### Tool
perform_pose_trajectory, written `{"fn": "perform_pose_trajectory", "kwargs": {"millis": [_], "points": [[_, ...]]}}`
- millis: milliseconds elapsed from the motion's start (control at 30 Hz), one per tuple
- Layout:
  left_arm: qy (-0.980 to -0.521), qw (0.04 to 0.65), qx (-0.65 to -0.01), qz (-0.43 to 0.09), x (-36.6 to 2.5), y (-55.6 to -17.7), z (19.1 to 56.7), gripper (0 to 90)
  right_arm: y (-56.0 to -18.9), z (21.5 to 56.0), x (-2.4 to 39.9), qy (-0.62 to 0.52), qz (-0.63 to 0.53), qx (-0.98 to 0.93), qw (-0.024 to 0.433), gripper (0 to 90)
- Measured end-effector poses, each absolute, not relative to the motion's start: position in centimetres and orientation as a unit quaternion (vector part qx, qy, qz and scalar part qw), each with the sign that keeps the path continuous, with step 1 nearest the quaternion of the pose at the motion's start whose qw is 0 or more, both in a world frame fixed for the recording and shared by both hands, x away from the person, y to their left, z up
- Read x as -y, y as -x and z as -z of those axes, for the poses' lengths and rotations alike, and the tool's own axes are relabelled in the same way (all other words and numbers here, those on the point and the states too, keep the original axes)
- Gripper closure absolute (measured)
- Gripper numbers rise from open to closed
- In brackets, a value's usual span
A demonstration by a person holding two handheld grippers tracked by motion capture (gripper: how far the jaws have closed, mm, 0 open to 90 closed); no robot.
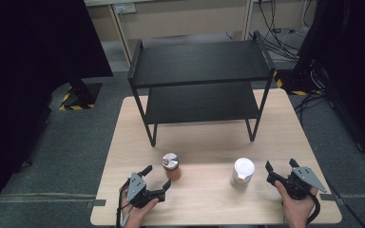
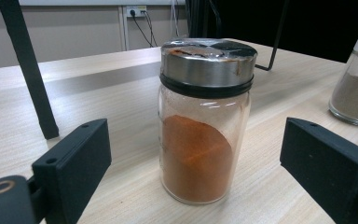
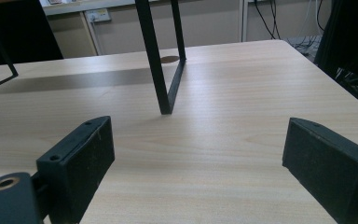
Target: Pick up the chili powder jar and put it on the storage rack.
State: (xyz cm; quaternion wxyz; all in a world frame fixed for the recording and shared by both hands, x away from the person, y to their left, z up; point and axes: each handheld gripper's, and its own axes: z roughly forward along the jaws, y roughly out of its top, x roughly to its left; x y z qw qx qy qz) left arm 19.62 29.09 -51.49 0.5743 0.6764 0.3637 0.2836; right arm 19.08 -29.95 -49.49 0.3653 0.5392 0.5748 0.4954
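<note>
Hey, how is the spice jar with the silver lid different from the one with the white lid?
The glass jar with the silver metal lid holds orange-red powder; the glass jar with the white lid holds pale grey-brown powder. The silver-lidded jar stands on the left of the light wooden table, just ahead of the open left gripper; the white-lidded jar stands on the right, beside the open right gripper. Both stand upright, lidded, partly filled and untouched.

Left claw point(image 1: 156, 177): black body, grey three-cornered plate on top, screws dotting plate. Right claw point(image 1: 279, 169): same build, same grey plate. Jaws up close: chunky matte-black blocks, small screw holes on upper face, brass-ringed hole at base. Black cable trailing from each claw. No sleeves in sight.
</note>
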Motion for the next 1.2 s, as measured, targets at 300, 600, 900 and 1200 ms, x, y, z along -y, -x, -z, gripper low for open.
{"fn": "perform_pose_trajectory", "kwargs": {"millis": [300,600,900,1200], "points": [[-0.683,0.563,-0.368,-0.286,-28.0,-21.0,51.1,9.6,-19.1,49.4,29.9,-0.541,-0.495,-0.574,0.364,8.9],[-0.691,0.555,-0.363,-0.288,-27.1,-22.0,50.8,10.7,-19.1,49.4,29.9,-0.542,-0.493,-0.575,0.364,8.8],[-0.698,0.549,-0.357,-0.29,-26.3,-23.1,50.6,13.5,-19.2,49.3,29.9,-0.542,-0.49,-0.578,0.364,8.5],[-0.703,0.546,-0.354,-0.287,-25.9,-23.8,50.4,18.7,-19.2,49.3,29.9,-0.542,-0.49,-0.578,0.363,8.4]]}}
